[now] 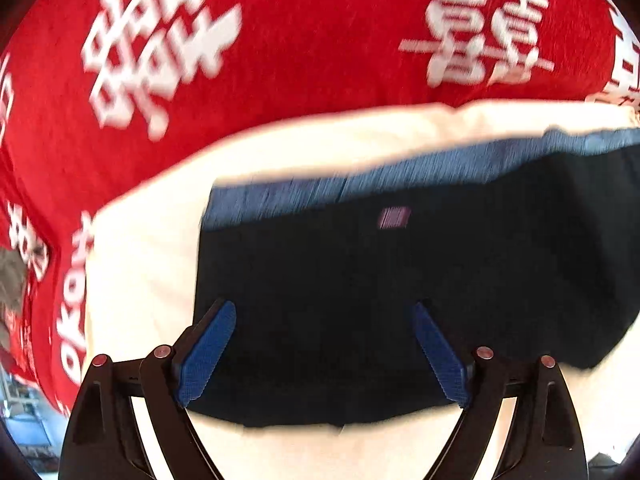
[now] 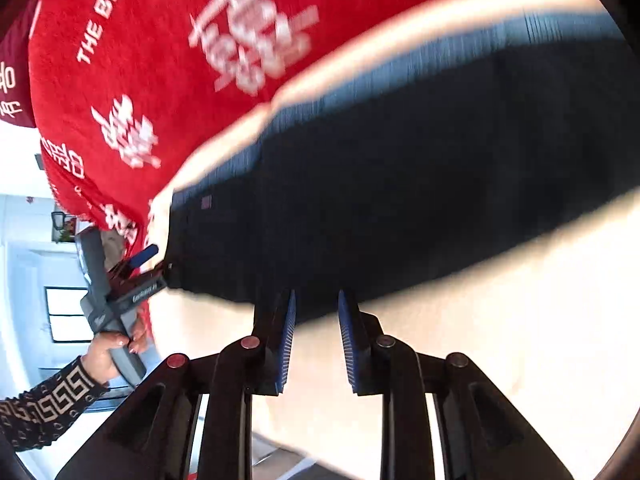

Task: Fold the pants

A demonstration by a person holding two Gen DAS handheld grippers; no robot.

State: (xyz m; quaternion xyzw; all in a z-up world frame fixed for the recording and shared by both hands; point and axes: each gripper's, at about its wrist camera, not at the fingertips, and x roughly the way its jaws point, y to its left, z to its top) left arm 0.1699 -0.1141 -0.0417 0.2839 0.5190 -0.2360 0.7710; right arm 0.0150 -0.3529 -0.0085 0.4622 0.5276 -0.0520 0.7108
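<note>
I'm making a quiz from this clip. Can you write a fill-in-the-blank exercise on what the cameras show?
1. The dark navy pants lie on a ____ cloth.
2. Behind it hangs a ____ blanket with white characters.
3. The left tongs stand wide ____ over the pants.
4. The pants' waistband is ____.

Missing words: cream; red; open; blue

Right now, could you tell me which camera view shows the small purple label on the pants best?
The left wrist view: the purple label sits near the middle of the dark pants, just under the blue waistband. In the right wrist view the same label is tiny, blurred, and far to the left.
</note>
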